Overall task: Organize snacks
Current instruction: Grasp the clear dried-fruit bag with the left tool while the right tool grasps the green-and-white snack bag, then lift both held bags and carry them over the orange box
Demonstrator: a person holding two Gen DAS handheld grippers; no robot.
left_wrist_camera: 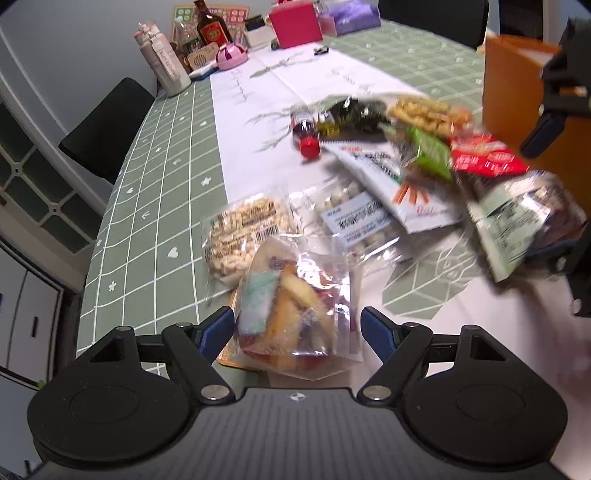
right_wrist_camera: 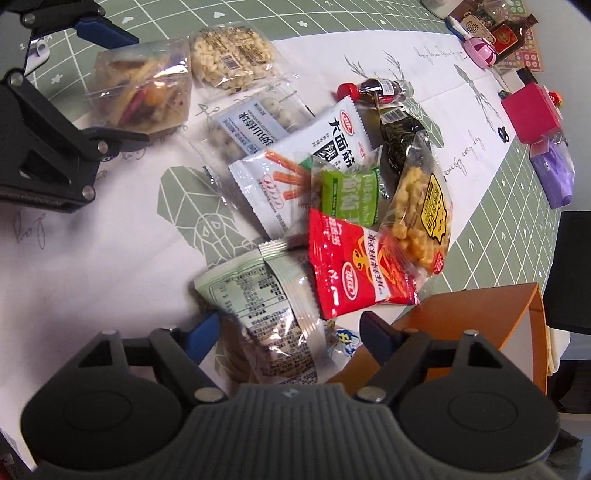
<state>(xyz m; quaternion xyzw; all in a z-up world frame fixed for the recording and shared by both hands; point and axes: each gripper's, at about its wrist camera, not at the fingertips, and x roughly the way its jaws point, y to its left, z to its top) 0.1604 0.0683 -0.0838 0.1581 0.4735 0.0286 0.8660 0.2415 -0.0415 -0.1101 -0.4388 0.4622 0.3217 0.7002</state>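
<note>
Several snack packets lie in a heap on the table runner (left_wrist_camera: pixel 251 122). My left gripper (left_wrist_camera: pixel 297 326) is open, its blue-padded fingers on either side of a clear bag of mixed snacks (left_wrist_camera: pixel 295 310), also in the right wrist view (right_wrist_camera: pixel 142 90). My right gripper (right_wrist_camera: pixel 291 332) has its fingers on either side of a pale green packet (right_wrist_camera: pixel 266 295), which shows blurred at the right in the left wrist view (left_wrist_camera: pixel 517 221). I cannot tell whether it grips the packet. A red packet (right_wrist_camera: pixel 354 266), a green packet (right_wrist_camera: pixel 349 194) and a yellow puffs bag (right_wrist_camera: pixel 421 214) lie beside it.
An orange box (right_wrist_camera: pixel 480 317) stands open right of my right gripper, also in the left wrist view (left_wrist_camera: pixel 517 92). A small red-capped bottle (left_wrist_camera: pixel 304 129) lies on the runner. Bottles (left_wrist_camera: pixel 162 59), a pink box (left_wrist_camera: pixel 295 24) and a purple pack (left_wrist_camera: pixel 349 16) stand at the far end. A black chair (left_wrist_camera: pixel 107 125) is at the left.
</note>
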